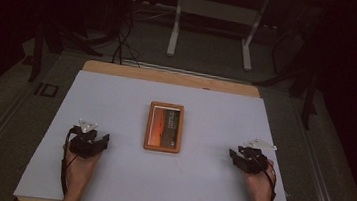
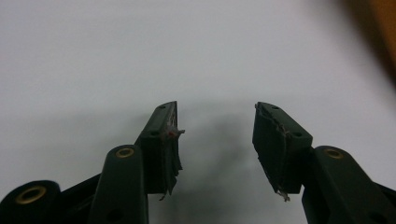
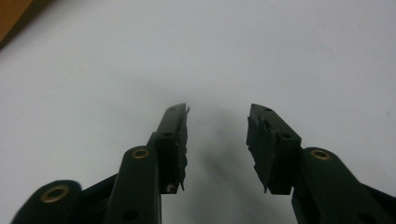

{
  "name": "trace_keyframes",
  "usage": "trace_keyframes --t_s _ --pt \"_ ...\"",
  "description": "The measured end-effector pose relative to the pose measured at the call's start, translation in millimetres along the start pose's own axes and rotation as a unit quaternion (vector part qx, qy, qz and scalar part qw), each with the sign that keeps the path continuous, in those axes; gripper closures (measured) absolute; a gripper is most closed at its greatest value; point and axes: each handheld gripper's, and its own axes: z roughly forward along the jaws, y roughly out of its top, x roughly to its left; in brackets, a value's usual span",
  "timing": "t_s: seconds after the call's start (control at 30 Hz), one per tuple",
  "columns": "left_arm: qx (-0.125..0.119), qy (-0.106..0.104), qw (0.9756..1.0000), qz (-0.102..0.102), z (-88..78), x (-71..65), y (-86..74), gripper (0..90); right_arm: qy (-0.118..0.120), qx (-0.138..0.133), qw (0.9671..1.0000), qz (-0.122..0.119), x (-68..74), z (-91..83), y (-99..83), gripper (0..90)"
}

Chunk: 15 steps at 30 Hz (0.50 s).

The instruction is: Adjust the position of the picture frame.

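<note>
The high view shows the framed picture (image 1: 164, 127) between both grippers, whose fingers stand apart, empty.

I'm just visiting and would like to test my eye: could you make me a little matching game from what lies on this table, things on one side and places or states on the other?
Things:
1. picture frame
2. left gripper
3. right gripper
4. white sheet

Places or states:
A. spread flat over the wooden table
B. held over the sheet's left part, jaws open, nothing between them
C. lying flat in the middle of the sheet, orange rim
D. held over the sheet's right part, jaws open, nothing between them

Pairs: 1-C, 2-B, 3-D, 4-A
</note>
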Motion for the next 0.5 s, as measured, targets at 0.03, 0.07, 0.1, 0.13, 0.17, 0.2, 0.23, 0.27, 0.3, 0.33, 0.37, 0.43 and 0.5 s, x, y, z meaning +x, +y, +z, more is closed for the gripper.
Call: trace_keyframes --t_s 0.03,0.07,0.1,0.13,0.17,0.2,0.23,0.27,0.3,0.33,0.37,0.43,0.5 --pt "0.000 0.000 1.0000 0.000 0.0 0.0 0.0 50.7 0.000 0.000 1.0000 0.000 0.0 0.0 0.0 58.3" --pt "-0.003 -0.015 0.9999 0.008 -1.0 -1.9 1.0 50.6 0.004 0.001 1.0000 -0.007 2.8 1.4 0.3 59.3" --pt "-0.003 -0.015 0.9999 0.008 -1.0 -1.9 1.0 50.7 0.005 0.003 0.9999 -0.010 3.9 2.1 0.3 59.3" --pt "-0.008 -0.031 0.9994 0.015 -1.4 -4.5 1.6 50.4 0.012 0.005 0.9999 -0.010 6.1 3.5 0.4 60.6" --pt "-0.008 -0.031 0.9994 0.015 -1.4 -4.5 1.6 50.3 0.012 0.005 0.9999 -0.010 6.1 3.5 0.4 60.6" --pt "-0.011 -0.043 0.9987 0.024 -2.3 -6.4 1.9 49.7 0.037 -0.001 0.9993 0.002 6.6 4.5 1.1 62.4" --pt "-0.011 -0.043 0.9987 0.024 -2.3 -6.4 1.9 49.7 0.037 -0.001 0.9993 0.002 6.6 4.5 1.1 62.4" --pt "-0.020 -0.058 0.9975 0.037 -4.4 -9.5 2.3 49.7 0.063 -0.010 0.9978 0.019 7.3 4.9 2.4 63.4" --pt "-0.020 -0.058 0.9975 0.037 -4.4 -9.5 2.3 49.7 0.063 -0.010 0.9978 0.019 7.3 4.9 2.4 63.4" --pt "-0.020 -0.058 0.9975 0.037 -4.4 -9.5 2.3 49.7 0.066 -0.010 0.9976 0.019 8.6 5.1 3.0 63.4" --pt "-0.028 -0.071 0.9952 0.062 -6.4 -15.7 3.3 49.7 0.066 -0.009 0.9977 0.011 12.0 6.1 3.9 64.2" --pt "-0.028 -0.072 0.9945 0.071 -5.8 -19.4 3.2 49.7 0.069 -0.008 0.9976 0.007 15.0 7.3 4.0 65.1" --pt "-0.025 -0.068 0.9945 0.076 -4.9 -21.3 3.1 49.4 0.073 -0.007 0.9973 0.006 16.3 7.9 4.1 65.7"
